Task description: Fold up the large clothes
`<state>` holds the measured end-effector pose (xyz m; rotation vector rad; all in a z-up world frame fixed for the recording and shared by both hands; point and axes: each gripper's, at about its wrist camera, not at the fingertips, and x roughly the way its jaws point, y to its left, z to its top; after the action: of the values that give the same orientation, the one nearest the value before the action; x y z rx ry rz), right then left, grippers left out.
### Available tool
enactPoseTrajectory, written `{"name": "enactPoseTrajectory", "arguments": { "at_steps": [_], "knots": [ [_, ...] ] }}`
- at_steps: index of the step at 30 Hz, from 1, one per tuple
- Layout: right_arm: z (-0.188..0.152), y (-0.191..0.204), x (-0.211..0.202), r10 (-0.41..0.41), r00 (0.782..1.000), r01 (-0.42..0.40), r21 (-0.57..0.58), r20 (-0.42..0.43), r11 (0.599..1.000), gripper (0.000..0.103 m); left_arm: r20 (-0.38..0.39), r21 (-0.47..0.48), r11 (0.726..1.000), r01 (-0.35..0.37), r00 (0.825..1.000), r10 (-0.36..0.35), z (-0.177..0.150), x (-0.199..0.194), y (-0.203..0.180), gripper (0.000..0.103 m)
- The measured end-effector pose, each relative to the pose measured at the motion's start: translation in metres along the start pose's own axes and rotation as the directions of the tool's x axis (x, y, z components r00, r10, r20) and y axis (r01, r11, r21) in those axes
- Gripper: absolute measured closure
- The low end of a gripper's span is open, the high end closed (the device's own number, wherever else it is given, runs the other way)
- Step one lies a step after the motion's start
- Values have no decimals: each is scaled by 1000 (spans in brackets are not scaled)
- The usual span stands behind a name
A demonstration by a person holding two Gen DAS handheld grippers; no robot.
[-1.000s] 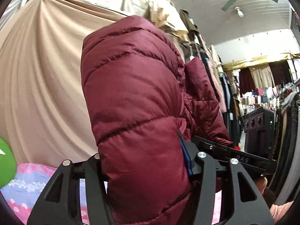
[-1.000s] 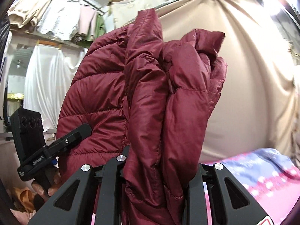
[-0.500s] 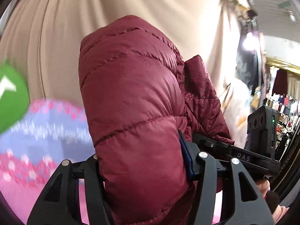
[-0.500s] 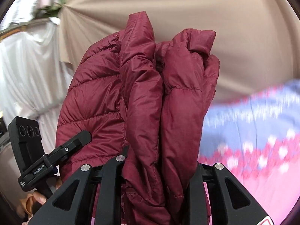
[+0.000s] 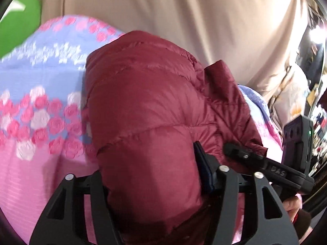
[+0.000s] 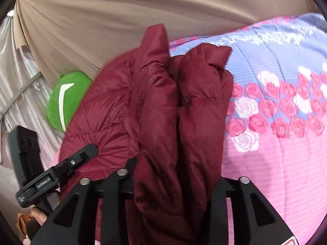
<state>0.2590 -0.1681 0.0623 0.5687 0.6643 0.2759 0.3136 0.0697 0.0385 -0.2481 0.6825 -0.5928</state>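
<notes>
Left wrist view: your left gripper (image 5: 151, 185) has the maroon puffer jacket (image 5: 147, 110) bulging up between its fingers (image 5: 206, 173); the jaws have just been opening, and the padding still fills the whole gap and touches the blue pad at 3 o'clock; the jacket bulk runs from centre frame toward 12 o'clock, over the rose-patterned quilt (image 5: 36, 106) that spreads at 9 o'clock; a beige curtain (image 5: 184, 16) fills 12 to 2 o'clock; a green cushion (image 5: 18, 20) sits at 10 o'clock; your right gripper (image 5: 235, 149) shows at 4 o'clock, its tip against the jacket's edge.

Right wrist view: your right gripper (image 6: 173, 183) has two bunched folds of the jacket (image 6: 179, 106) standing between its fingers (image 6: 216, 200); these jaws too have just been opening, with the folds still packed between them; the quilt (image 6: 286, 153) lies at 3 o'clock; the curtain (image 6: 122, 20) spans 12 o'clock; the cushion (image 6: 61, 102) is at 9 o'clock, just beside the jacket; your left gripper (image 6: 87, 153) reaches in at 8 o'clock, touching the jacket.
</notes>
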Motion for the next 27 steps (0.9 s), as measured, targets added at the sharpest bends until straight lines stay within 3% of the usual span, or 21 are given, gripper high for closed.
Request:
{"name": "enactPoseTrajectory", "arguments": {
  "at_steps": [5, 10, 12, 16, 18, 19, 20, 23, 27],
  "knots": [
    [-23, -38, -8, 6, 1000, -6, 44, 11, 999, 51, 16, -30, 1000, -9, 1000, 10, -11, 5, 12, 24],
    [-29, -50, -48, -41, 998, 37, 86, 48, 996, 48, 53, -15, 994, -106, 993, 107, -14, -26, 3, 19],
    [-31, -47, -78, -79, 992, 75, 52, 99, 996, 56, 97, 26, 985, -172, 981, 169, -16, -57, -11, 17],
    [-20, -30, -109, -50, 989, 49, 12, 142, 999, 65, 145, 40, 989, -141, 980, 134, -13, -100, -45, 16],
    [-18, -23, -103, -57, 991, 59, -14, 123, 998, 95, 91, 32, 993, -117, 989, 114, -16, -96, -58, 16],
    [-18, -19, -97, -61, 994, 64, -25, 95, 998, 101, 51, 31, 993, -111, 993, 109, -19, -90, -64, 16],
    [-21, -19, -92, -68, 995, 71, -30, 73, 997, 103, 29, 36, 993, -113, 993, 112, -23, -85, -68, 16],
    [-38, -24, -75, -135, 991, 134, -61, -12, 989, 103, -29, 74, 976, -205, 978, 208, -44, -61, -67, 17],
    [-54, -32, -55, -132, 989, 128, -54, -68, 990, 103, -20, 131, 945, -299, 952, 304, -64, -46, -64, 14]
  ]
}}
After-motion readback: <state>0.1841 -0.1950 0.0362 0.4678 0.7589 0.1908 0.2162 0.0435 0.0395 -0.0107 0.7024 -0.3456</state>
